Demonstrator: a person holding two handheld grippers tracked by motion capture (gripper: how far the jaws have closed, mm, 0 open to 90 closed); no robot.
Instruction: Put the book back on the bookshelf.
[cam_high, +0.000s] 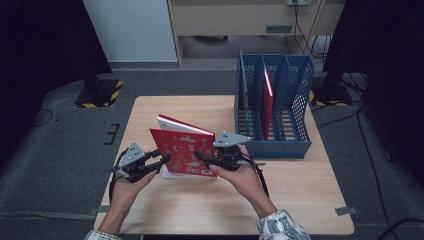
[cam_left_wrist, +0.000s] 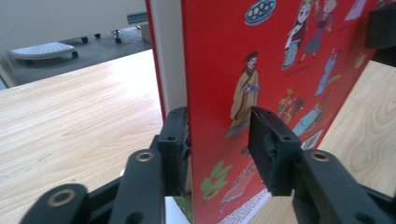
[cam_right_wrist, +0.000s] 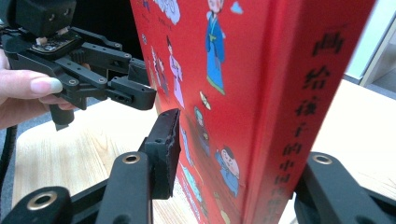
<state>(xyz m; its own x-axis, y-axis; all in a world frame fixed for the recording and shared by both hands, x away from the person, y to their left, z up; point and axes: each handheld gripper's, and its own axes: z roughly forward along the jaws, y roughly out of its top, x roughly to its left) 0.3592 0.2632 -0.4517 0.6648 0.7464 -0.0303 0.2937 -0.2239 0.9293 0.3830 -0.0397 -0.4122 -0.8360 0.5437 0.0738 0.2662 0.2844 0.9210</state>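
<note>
Left gripper (cam_high: 162, 159) sits at the left edge of the red picture book (cam_high: 186, 152), which stands tilted on the wooden table (cam_high: 300, 200), just in front of the middle. Seen along this gripper's own jaws, the left one lies against the white page block while the right one stands a little off the illustrated cover: the jaws straddle the book but do not clamp it, so this side reads as open.

Right gripper (cam_high: 200, 156) meets the book's right, spine side. In its own view the spine with dark printed characters passes between the jaws; the left pad sits at the cover, the right one is hidden behind the spine, so contact there is hard to confirm. It looks like a grip on the book.

Risks, as judged:
- With the left jaws slack, the weight hangs on the spine-side hold alone; the book may pivot or slide down onto the table.
- The cover is glossy and stiff; a shallow pinch could slip.
- Loose pages could fan open if the book tips further.

Far right of the table: a blue perforated file rack (cam_high: 300, 145) with upright dividers. One slim red book (cam_high: 267, 102) stands in a middle slot; the other slots look empty.
</note>
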